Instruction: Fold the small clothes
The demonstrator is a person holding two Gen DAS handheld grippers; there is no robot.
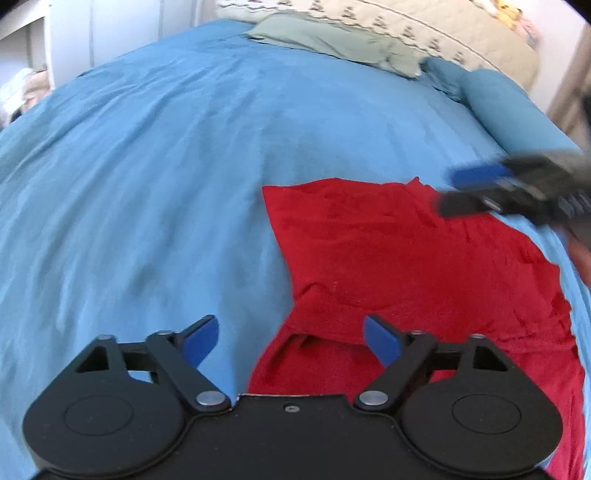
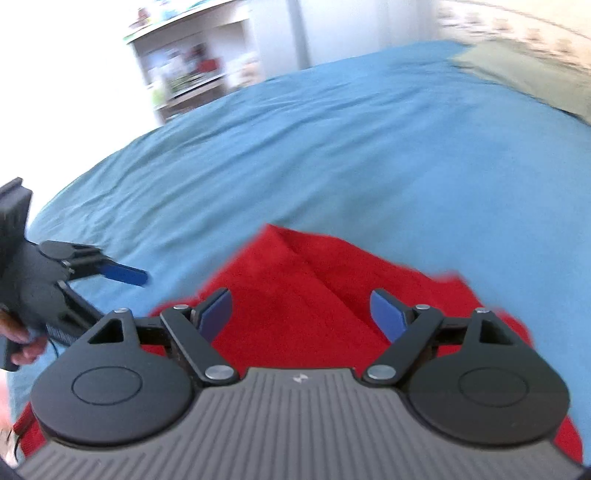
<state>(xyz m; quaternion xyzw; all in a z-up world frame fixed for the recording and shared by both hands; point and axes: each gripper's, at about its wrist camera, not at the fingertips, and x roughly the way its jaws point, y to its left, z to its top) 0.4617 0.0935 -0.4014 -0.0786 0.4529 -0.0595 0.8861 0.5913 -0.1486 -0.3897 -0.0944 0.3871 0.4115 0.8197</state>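
A small red garment (image 1: 399, 258) lies partly folded on the blue bedcover (image 1: 166, 166), with a crease running across it (image 2: 317, 280). My left gripper (image 1: 291, 339) hovers open over the garment's near left edge, its left blue pad over bare cover and its right pad over red cloth. Nothing is between its fingers. My right gripper (image 2: 303, 314) hangs open above the middle of the garment, holding nothing. In the left wrist view the right gripper (image 1: 476, 188) reaches in blurred from the right edge. The left gripper (image 2: 125, 275) shows at the left in the right wrist view.
A pale green folded cloth (image 1: 332, 40) and a patterned cream blanket (image 1: 443, 33) lie at the far end of the bed. A blue pillow (image 1: 517, 110) sits at the far right. A shelf unit (image 2: 184, 70) stands beyond the bed. A person's hand (image 2: 22, 347) grips the left tool.
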